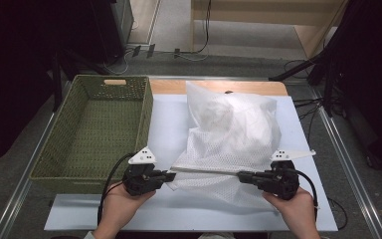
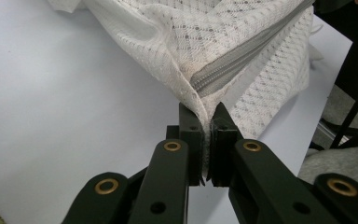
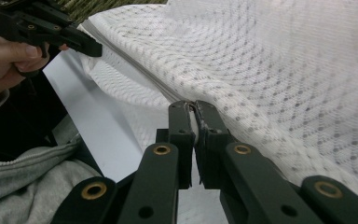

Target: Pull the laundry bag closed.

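Grey floor and dark stands surround a table [image 1: 179,219] covered with a pale blue-white sheet, seen from the high view. No brand, label or writing can be read on anything.

One white mesh bag [image 1: 231,134] lies in the middle of the frame, full and rounded at its far part and flat at its near edge. One grey zipper [image 2: 242,60] runs along that near edge, stretched straight between the two tools.

One green woven basket [image 1: 92,132] stands at the left of the frame, just beside the bag, with a pale handle opening in its far wall.

Two tools are in use, one in each hand. At the lower left of the frame, the left tool [image 1: 170,175] is closed on the left end of the bag's zipper edge; its own view shows mesh pinched between the jaws. At the lower right, the right tool [image 1: 239,175] is closed on the other end of the same edge, with mesh between its jaws too.
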